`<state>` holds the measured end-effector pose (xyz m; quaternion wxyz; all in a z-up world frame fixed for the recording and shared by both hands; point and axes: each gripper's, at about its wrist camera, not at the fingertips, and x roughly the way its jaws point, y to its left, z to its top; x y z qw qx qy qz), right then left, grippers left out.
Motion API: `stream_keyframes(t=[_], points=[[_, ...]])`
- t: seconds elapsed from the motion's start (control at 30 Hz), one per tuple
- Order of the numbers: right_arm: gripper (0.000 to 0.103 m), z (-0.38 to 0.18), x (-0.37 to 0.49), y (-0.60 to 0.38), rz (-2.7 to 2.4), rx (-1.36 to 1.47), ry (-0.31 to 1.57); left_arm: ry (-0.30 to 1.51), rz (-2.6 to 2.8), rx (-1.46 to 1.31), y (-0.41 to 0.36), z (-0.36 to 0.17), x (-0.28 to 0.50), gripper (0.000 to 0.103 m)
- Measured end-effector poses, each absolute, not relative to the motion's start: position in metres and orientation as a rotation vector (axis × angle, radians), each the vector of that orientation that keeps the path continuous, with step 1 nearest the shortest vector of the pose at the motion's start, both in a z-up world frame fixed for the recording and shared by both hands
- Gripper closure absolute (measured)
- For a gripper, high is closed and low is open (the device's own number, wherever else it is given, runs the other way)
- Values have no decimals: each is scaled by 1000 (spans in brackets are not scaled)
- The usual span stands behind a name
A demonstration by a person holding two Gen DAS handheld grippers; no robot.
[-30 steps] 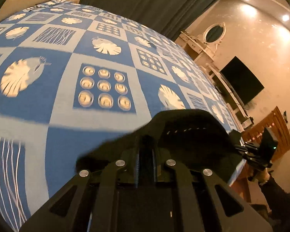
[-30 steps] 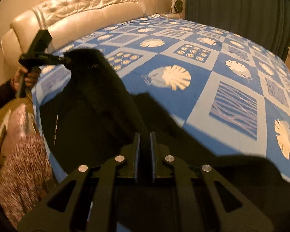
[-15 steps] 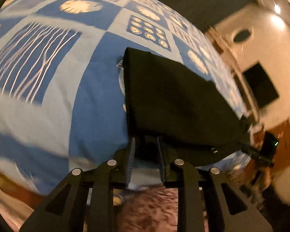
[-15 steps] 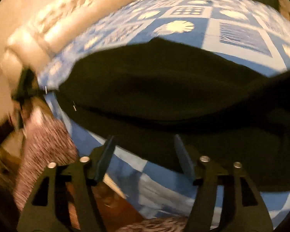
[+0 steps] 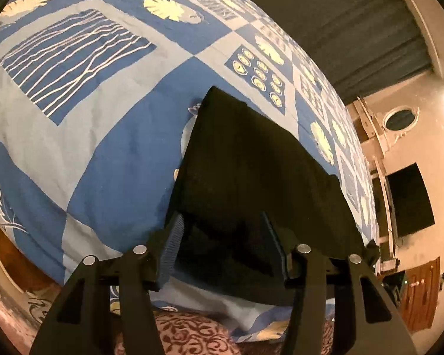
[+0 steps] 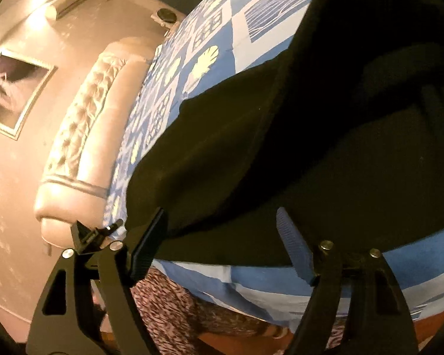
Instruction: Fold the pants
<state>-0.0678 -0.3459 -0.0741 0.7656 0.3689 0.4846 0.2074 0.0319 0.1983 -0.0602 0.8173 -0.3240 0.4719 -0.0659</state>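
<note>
Left gripper (image 5: 225, 245) and right gripper (image 6: 222, 236), each with jaws opening and parted wide; the near hem of the black pants (image 5: 251, 177) lies in the gap between the ribbed pads (image 5: 171, 245) of each, but the pads do not press on the cloth, so neither tool has hold of anything. The pants lie spread on the blue patterned bedspread (image 5: 103, 162), close to the bed's near edge, with the hem running along that edge in both wrist views. In the left view the cloth forms a flat, straight-sided panel narrowing away from the camera; in the right view it is bulkier, with a raised fold toward the upper right. Both grippers point downward over the near hem, probably because the garment has just been laid flat and let go there. A padded headboard (image 6: 83, 136) stands at the bed's far end in the right view.
</note>
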Motion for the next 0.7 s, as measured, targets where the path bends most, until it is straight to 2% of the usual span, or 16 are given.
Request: stream_keyframes(t=[0.27, 0.43, 0.7], points=[[25, -78, -75, -354, 446, 818, 1051, 965, -101, -844, 199, -38, 15, 49], [24, -78, -76, -355, 440, 806, 1055, 1064, -73, -905, 189, -68, 21, 49], [24, -75, -78, -358, 430, 828, 1050, 1026, -44, -861, 183, -71, 43, 49]])
